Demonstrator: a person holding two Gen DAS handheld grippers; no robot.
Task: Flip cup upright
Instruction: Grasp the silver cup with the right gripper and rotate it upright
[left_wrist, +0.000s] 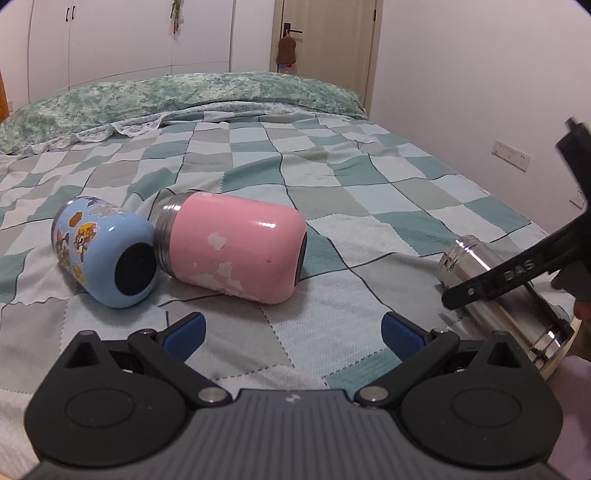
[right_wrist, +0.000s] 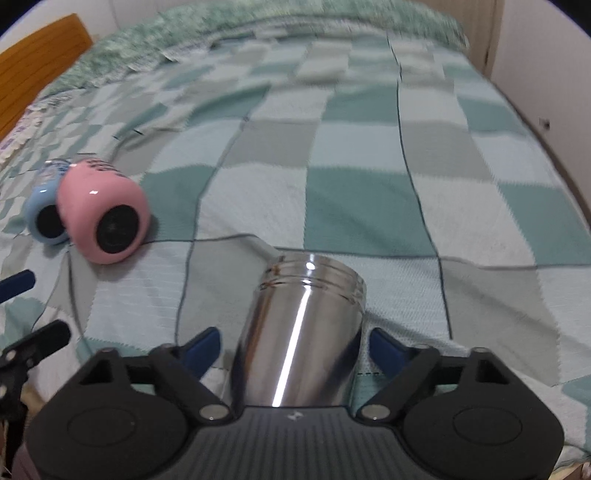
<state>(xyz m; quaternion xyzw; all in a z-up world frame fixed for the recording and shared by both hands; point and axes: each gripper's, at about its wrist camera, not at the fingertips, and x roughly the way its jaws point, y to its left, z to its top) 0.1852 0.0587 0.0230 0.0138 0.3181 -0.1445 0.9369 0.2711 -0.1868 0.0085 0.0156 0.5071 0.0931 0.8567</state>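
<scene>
Three cups lie on their sides on the checked bedspread (left_wrist: 332, 192). A pink cup (left_wrist: 236, 247) lies in the middle, its steel neck touching a blue cartoon cup (left_wrist: 99, 254) on its left. A shiny steel cup (left_wrist: 506, 291) lies at the right. My left gripper (left_wrist: 291, 332) is open and empty, just in front of the pink cup. My right gripper (right_wrist: 293, 347) is open, its blue pads (right_wrist: 201, 349) on either side of the steel cup (right_wrist: 299, 332), with small gaps showing. The pink cup (right_wrist: 107, 214) and the blue cup (right_wrist: 44, 218) show at the left.
Green patterned pillows (left_wrist: 177, 96) lie along the head of the bed. A wall (left_wrist: 480, 74) with sockets runs along the bed's right edge. A door (left_wrist: 325, 37) and wardrobes (left_wrist: 129, 37) stand behind. A wooden headboard (right_wrist: 33, 85) shows at the upper left.
</scene>
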